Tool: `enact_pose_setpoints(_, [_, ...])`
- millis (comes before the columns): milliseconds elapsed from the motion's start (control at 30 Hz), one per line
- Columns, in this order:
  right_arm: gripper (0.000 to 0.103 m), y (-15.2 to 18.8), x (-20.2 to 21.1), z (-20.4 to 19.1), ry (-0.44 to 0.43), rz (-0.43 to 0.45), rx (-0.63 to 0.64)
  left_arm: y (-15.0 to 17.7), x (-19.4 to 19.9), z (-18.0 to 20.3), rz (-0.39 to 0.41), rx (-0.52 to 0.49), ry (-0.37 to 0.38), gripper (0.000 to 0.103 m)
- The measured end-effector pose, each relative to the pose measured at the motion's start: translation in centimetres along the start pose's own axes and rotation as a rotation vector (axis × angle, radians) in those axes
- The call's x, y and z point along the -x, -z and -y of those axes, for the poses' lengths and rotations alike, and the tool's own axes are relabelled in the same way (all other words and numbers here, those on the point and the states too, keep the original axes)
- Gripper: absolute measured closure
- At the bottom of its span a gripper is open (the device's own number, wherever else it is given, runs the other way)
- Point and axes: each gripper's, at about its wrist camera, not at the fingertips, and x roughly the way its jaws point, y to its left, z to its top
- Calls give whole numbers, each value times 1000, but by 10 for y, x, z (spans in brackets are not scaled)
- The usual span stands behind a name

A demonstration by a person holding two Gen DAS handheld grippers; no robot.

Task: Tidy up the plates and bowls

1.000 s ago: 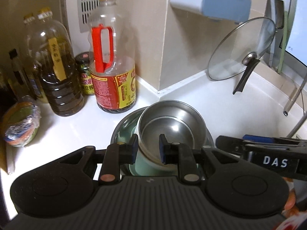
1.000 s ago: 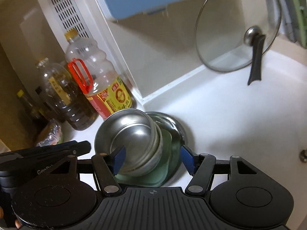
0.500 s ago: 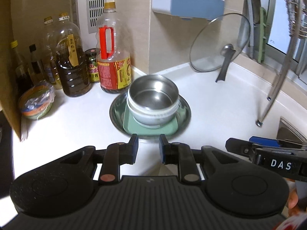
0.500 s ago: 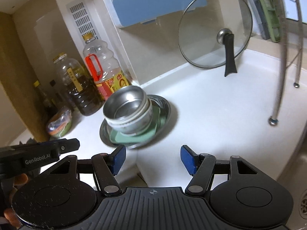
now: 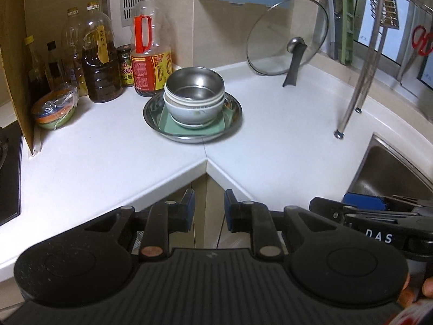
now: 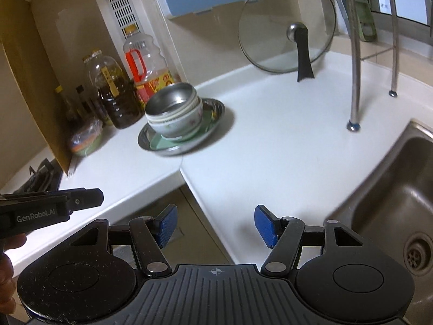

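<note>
A steel bowl (image 5: 194, 84) is nested on top of white ceramic bowls (image 5: 193, 115). They stand on a green square plate (image 5: 166, 127) inside a round steel plate (image 5: 150, 113), in the counter's corner. In the right wrist view the same stack (image 6: 173, 113) lies at centre left. My left gripper (image 5: 209, 208) hangs off the counter's front edge, well short of the stack, its jaws a narrow gap apart with nothing between them. My right gripper (image 6: 216, 224) is open and empty, also over the front edge.
Oil and sauce bottles (image 5: 100, 62) line the wall behind the stack. A glass lid (image 5: 286, 35) leans on the wall. A wrapped bowl stack (image 5: 54, 108) sits beside a cardboard panel (image 5: 16, 81). Rack legs (image 6: 354, 81) and a steel sink (image 6: 392, 189) are on the right.
Both grippers have drawn back from the stack to the counter's front edge. The stack has stayed where it was, and the jaws kept their widths.
</note>
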Motion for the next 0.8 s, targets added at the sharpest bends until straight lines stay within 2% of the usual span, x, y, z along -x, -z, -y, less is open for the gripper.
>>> enact_pose_setpoints(433, [40, 25, 14, -24, 13, -18, 45, 27, 11, -3, -29, -40, 10, 84])
enact_pose_setpoints(800, [40, 33, 20, -52, 44, -21, 18, 34, 22, -25, -49, -74, 45, 84])
